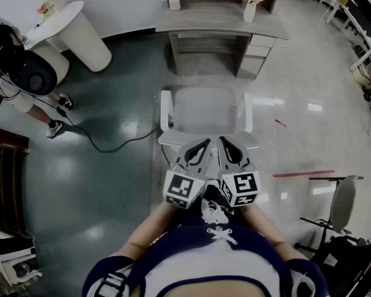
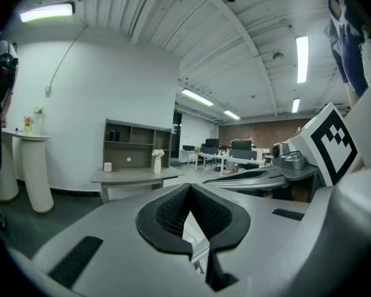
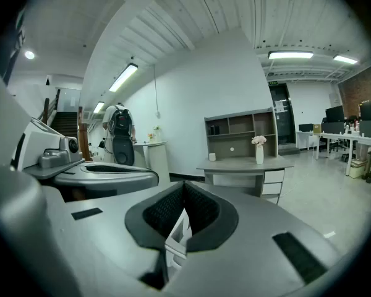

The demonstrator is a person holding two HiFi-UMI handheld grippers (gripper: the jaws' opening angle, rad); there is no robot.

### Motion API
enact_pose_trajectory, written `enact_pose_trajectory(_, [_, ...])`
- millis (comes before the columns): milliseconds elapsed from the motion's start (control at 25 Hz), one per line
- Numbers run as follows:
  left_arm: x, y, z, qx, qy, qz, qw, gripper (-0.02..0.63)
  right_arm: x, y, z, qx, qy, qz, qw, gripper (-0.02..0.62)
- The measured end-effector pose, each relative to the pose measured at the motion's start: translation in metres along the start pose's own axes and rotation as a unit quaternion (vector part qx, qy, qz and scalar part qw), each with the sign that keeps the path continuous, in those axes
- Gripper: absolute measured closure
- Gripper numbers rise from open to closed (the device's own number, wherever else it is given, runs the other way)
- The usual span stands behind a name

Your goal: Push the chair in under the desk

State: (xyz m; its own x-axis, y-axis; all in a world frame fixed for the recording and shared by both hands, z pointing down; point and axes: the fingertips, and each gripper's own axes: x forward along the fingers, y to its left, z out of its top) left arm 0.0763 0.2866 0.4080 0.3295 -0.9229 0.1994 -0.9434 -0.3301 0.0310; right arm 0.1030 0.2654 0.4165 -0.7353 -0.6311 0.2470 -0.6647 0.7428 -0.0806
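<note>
A: So, where's the chair (image 1: pixel 205 113)?

B: Out from the table (image 1: pixel 198 20), which is at 12 o'clock. At its back are the left hand-held gripper (image 1: pixel 200 146) and right hand-held gripper (image 1: pixel 227 144), both clenched, empty. Push toward 12 next.

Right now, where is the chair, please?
Centre of the head view: the chair stands pulled out before the desk, its backrest by the left gripper and right gripper.
</note>
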Motion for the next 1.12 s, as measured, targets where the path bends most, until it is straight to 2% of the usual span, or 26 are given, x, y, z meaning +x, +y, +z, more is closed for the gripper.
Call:
enact_pose_trajectory(280, [0.003,0.004,-0.012,0.014,0.022,-0.008,0.9996,0.598,0.004,-0.003,-0.009,-0.015,0.016,0.003,1.000,0.586])
enact_pose_trajectory(400, [0.002,0.008,-0.026,0.038,0.051,-0.015,0.9979,0.597,0.005,-0.008,-0.019,-0.038,0.033,0.007,0.999,0.586])
enact_pose_trajectory(480, [0.003,0.008,-0.039,0.062,0.082,-0.032,0.9941,0.597,0.009,-0.009,-0.034,-0.075,0.061,0.023,0.995,0.584])
enact_pose_trajectory(560, [0.003,0.011,-0.054,0.084,0.117,-0.048,0.9884,0.597,0.013,-0.012,-0.053,-0.127,0.096,0.034,0.987,0.584])
enact_pose_trajectory(680, [0.001,0.020,-0.076,0.095,0.159,-0.054,0.9813,0.597,0.017,-0.017,-0.083,-0.190,0.154,0.050,0.968,0.583])
enact_pose_trajectory(800, [0.002,0.026,-0.089,0.100,0.181,-0.055,0.9768,0.584,0.017,-0.021,-0.099,-0.215,0.186,0.064,0.957,0.583])
enact_pose_trajectory(880, [0.002,0.025,-0.099,0.105,0.201,-0.069,0.9716,0.521,0.018,-0.023,-0.107,-0.222,0.199,0.071,0.952,0.581])
enact_pose_trajectory(920, [0.002,0.024,-0.105,0.111,0.212,-0.077,0.9678,0.498,0.019,-0.023,-0.110,-0.227,0.205,0.077,0.949,0.575])
enact_pose_trajectory(1000, [0.003,0.021,-0.117,0.130,0.237,-0.093,0.9583,0.475,0.020,-0.022,-0.120,-0.242,0.226,0.094,0.939,0.506])
enact_pose_trajectory(1120, [0.003,0.019,-0.136,0.172,0.274,-0.113,0.9396,0.432,0.024,-0.021,-0.138,-0.299,0.260,0.115,0.911,0.461])
